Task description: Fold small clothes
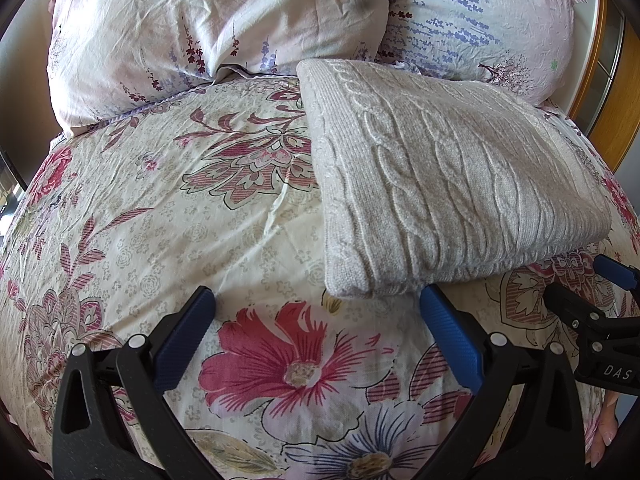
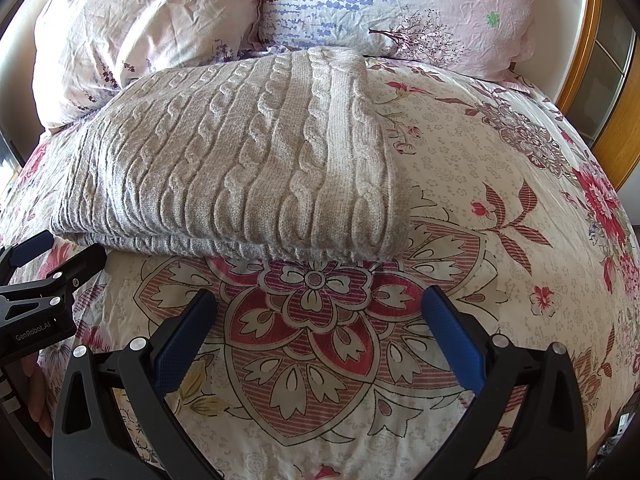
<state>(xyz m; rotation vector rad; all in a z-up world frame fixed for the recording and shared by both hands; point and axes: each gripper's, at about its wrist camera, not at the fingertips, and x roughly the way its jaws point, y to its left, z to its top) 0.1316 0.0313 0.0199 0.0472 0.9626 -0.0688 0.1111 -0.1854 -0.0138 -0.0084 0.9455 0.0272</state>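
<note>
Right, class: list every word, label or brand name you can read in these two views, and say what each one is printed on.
"DAS": white letters on the black body of the right gripper, cut off at the frame edge, so possibly part of a longer word.
"GenRobot.AI": white print on the black body of the left gripper.
No text shows on the folded sweater or bedding.

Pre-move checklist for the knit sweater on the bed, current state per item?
1. Left gripper open, nothing held: ok.
2. Right gripper open, nothing held: ok.
3. Sweater folded into a compact rectangle, no sleeve sticking out: ok.
4. Both grippers clear of the sweater: ok for the right; the left's right fingertip sits at the near hem, contact cannot tell.
5. Sweater fully on the floral bedspread: far edge is near the pillows, overlap cannot tell.
6. Layers underneath aligned: cannot tell.
</note>
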